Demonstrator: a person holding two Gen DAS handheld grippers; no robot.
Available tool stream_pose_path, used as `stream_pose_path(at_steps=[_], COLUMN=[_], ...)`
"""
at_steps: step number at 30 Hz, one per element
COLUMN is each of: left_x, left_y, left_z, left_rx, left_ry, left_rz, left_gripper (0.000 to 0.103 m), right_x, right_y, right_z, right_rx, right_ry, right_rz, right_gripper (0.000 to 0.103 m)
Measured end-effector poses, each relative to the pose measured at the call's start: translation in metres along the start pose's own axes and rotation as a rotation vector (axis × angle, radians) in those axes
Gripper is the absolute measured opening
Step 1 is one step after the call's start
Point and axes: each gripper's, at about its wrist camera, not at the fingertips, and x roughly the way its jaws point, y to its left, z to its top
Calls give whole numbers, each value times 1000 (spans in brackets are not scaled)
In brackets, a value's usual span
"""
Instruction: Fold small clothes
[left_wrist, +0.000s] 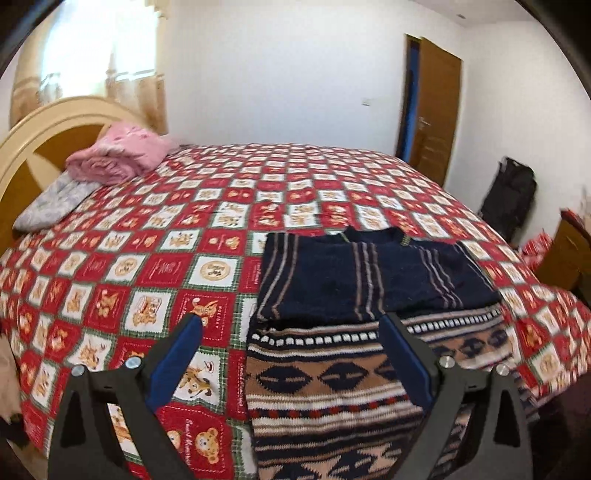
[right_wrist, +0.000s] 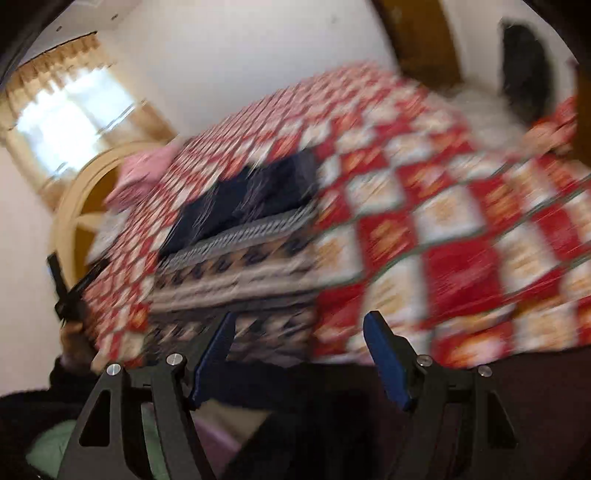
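Sweater (left_wrist: 369, 332) lies flat on bed (left_wrist: 147, 258) near edge, navy sleeves folded in over patterned body, bottom half not yet folded. My left gripper (left_wrist: 291, 328) hovers above sweater's left edge, jaws spread, holding nothing. My right gripper (right_wrist: 299, 328) off right of sweater, jaws spread, empty; view heavily blurred, so I can't judge its aim. Risks: grabbing hem with one side only skews fold; jaw catches quilt together with knit; folded sleeves slide open when hem lifts; loose knit snags.
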Motion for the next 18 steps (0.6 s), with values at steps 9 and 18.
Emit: stream_pose_path(at_steps=[9, 18], left_x=[-21, -25], left_y=[4, -1], left_z=[-69, -134], left_rx=[132, 53], left_ry=[220, 388], left_rz=[-140, -347], left_gripper=[98, 98], right_x=[123, 152], right_y=[-11, -40], right_z=[-57, -94], right_rx=[141, 283], right_ry=[328, 444], right_rz=[231, 209], right_gripper=[73, 73])
